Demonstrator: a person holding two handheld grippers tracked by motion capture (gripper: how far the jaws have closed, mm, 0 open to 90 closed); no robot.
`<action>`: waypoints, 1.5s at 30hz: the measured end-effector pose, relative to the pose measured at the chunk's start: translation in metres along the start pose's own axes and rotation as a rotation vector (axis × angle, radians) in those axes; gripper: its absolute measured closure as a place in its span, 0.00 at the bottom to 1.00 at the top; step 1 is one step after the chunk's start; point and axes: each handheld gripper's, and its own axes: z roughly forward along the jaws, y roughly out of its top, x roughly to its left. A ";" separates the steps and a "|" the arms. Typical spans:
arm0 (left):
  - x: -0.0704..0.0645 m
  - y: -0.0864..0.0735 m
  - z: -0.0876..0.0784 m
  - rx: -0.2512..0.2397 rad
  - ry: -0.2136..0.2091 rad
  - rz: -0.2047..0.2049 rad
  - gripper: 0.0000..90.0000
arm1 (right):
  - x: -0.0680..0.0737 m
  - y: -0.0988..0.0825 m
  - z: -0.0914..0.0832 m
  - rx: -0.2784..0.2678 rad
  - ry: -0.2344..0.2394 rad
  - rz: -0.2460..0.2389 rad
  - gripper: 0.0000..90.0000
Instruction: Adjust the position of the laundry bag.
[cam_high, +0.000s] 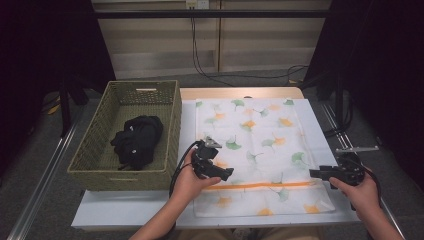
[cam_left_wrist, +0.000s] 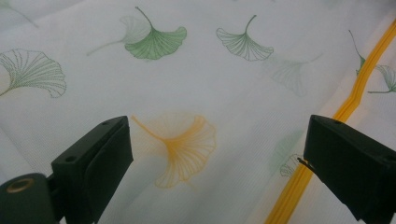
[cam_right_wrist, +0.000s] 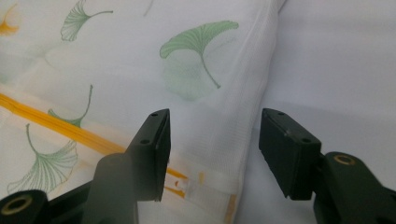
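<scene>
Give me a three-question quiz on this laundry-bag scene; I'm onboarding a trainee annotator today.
1. True or false: the black garment lies in the green woven basket.
2. What colour is the zipper on the white mesh bag with ginkgo-leaf print?
3. The right gripper has its jaws: A) shut on the zipper pull, B) open at the bag's edge, C) holding the garment.

Key: 1 true; 2 orange; 3 B.

Fine matt mesh cloth bag (cam_high: 260, 150); coarse woven wicker basket (cam_high: 95, 150).
</scene>
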 end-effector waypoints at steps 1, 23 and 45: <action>0.000 0.000 0.000 -0.002 0.000 0.000 0.08 | 0.001 -0.002 -0.001 0.009 -0.001 -0.001 0.48; -0.002 0.001 -0.001 0.010 -0.012 0.020 0.08 | 0.007 -0.025 -0.009 0.026 0.020 -0.009 0.49; -0.005 0.003 0.000 0.013 0.001 0.036 0.08 | 0.024 -0.026 -0.009 0.075 -0.084 -0.045 0.94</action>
